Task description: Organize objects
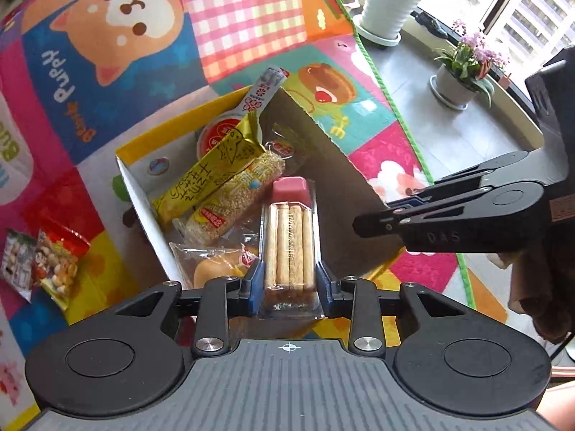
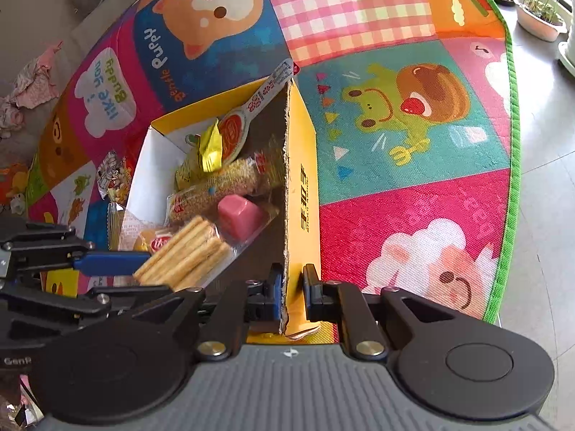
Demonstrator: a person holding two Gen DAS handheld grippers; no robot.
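While the box is steadied: the left tongs (image 1: 287, 280) pinch the near end of a clear biscuit-stick pack (image 1: 289, 248) with a pink dip cup at its far end, holding it over the open cardboard box (image 2: 302, 194).
Step in hand: by my reading, the pack is being carried in to join the snacks already boxed; it hangs above the near half of the opening, not yet resting on anything.
Right tongs (image 2: 291, 287): pressed tight on the box's right wall near its 6 o'clock corner, one pad inside, one outside, keeping the box steady.
Next move: likely lower the pack into the free space at 3 o'clock inside the box, then spread the left tongs; the long pack should go in flat along the wall so it does not ride up on the others.
Box contents: a yellow wrapped bar (image 1: 212, 176) lying on a sesame roll (image 1: 233, 201), a red-and-white spoon-shaped packet (image 1: 248, 107) leaning out at 12 o'clock, a bun in a clear wrapper (image 1: 215, 265) at 7 o'clock.
Still outside: two small snack bags (image 1: 46, 262) on the play mat (image 1: 413, 151) at 9 o'clock of the box, well apart from it.
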